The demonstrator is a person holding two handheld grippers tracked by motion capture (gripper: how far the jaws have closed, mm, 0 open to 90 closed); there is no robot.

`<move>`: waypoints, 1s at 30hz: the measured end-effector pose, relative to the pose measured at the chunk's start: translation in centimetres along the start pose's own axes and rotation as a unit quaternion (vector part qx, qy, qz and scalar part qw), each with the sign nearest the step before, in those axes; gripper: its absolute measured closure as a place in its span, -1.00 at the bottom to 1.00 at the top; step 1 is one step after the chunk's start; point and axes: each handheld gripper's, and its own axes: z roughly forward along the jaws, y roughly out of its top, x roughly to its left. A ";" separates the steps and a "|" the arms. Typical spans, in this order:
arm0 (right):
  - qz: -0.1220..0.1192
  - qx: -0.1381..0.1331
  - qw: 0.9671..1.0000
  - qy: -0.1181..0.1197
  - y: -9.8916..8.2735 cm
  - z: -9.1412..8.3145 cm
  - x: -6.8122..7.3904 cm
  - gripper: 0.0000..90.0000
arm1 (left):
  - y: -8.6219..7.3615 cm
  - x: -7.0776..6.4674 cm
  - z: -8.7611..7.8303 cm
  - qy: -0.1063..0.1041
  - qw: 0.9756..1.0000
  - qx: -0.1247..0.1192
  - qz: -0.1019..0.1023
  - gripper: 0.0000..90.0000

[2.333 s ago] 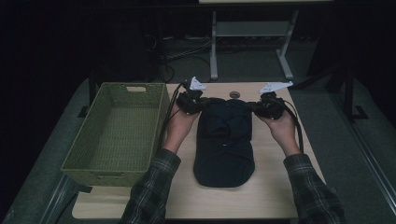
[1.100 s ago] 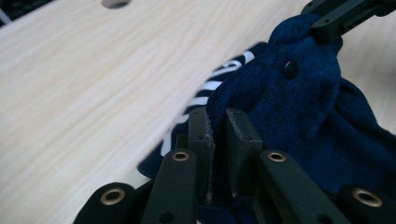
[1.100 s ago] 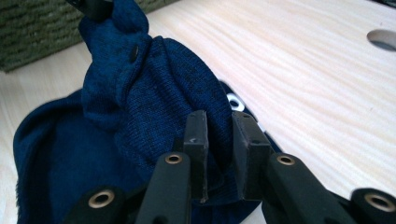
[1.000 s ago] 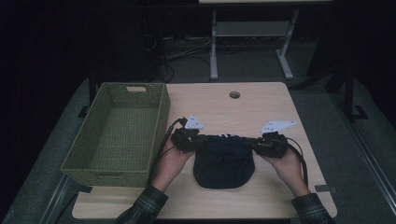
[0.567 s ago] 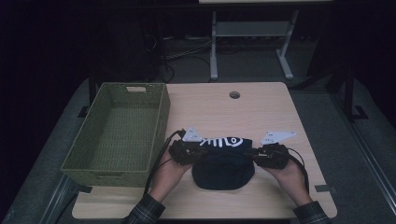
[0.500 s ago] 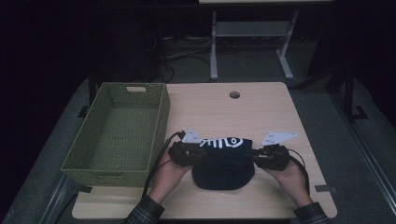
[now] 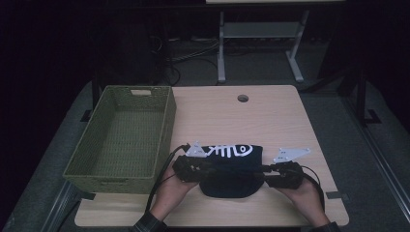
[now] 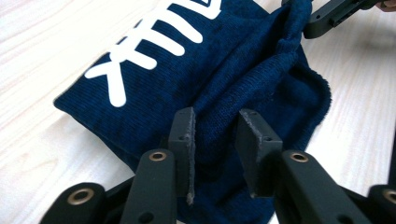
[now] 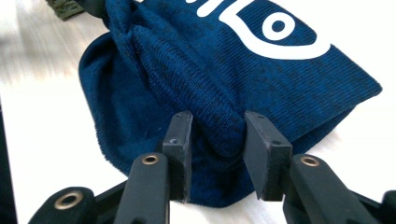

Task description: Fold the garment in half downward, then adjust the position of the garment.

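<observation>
**Jaws letting go of folded cloth**

Dark navy knitted cloth with a white fish-bone print [image 7: 231,166] lay folded on the light wooden table [image 7: 270,116], near its front edge, just right of the olive woven basket [image 7: 123,137]. Left gripper [image 8: 215,142] and right gripper [image 9: 215,140] sat at opposite ends of the cloth; both had jaws just opening, a ridge of fabric between the parted pads, released

high view: fixed above person's side, faces forward-down over table [image 7: 270,111], far. both gripper views: very close, low, facing blue cloth [image 8: 243,79] from opposite ends. all three share cloth.
</observation>
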 end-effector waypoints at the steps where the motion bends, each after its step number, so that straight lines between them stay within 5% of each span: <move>1: -0.001 0.001 1.000 0.001 -0.1 -0.1 0.1 0.36 | -0.1 -0.1 -0.1 0.000 1.000 0.003 0.002 0.45; 10: 0.000 0.011 1.000 0.006 -1.2 -0.6 0.9 0.16 | -0.9 -1.2 -0.7 0.001 1.000 0.004 -0.002 0.09; 19: 0.007 -0.007 1.000 0.003 -1.8 -2.6 0.8 0.14 | -0.4 -1.6 -3.0 -0.002 1.000 -0.030 -0.003 0.04; 23: 0.021 -0.017 1.000 0.004 -1.8 -3.2 0.1 0.30 | 0.1 -1.0 -3.6 -0.009 0.999 -0.049 -0.019 0.36; 30: 0.014 -0.025 1.000 -0.008 -0.5 -3.5 -0.8 0.90 | 1.8 0.3 -3.2 -0.002 0.998 -0.056 -0.030 0.85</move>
